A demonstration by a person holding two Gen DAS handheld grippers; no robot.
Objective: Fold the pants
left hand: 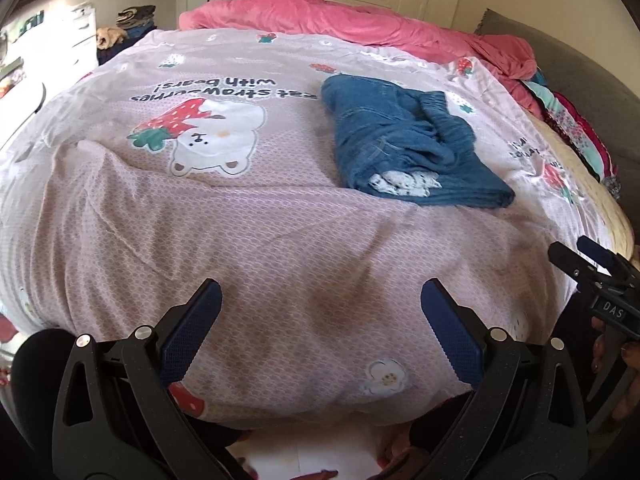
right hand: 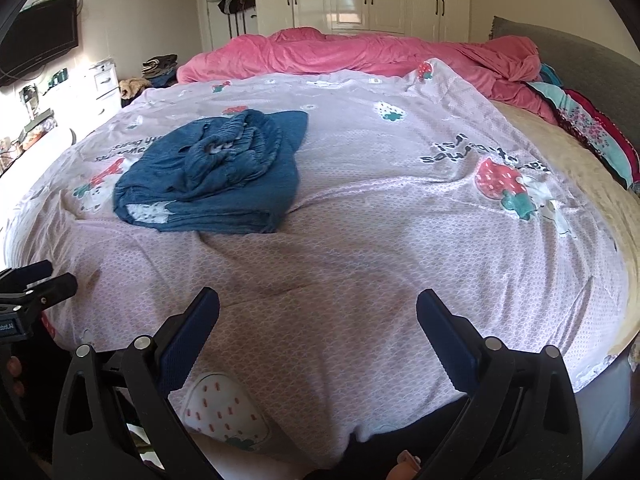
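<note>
Pink printed bedsheet [left hand: 280, 232] covers the bed; blue pants [left hand: 404, 144] lie folded in a bundle on it, waistband bunched on top. Left gripper [left hand: 320, 292] and right gripper [right hand: 318, 300] hover near the bed's near edge, well apart from the pants; both sets of tongs spread wide, holding nothing.

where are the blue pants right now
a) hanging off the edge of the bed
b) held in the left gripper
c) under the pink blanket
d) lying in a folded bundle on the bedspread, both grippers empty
d: the pants lie bundled on the bedspread, well clear of the open left gripper and open right gripper, with nothing between either gripper's fingers.
</note>
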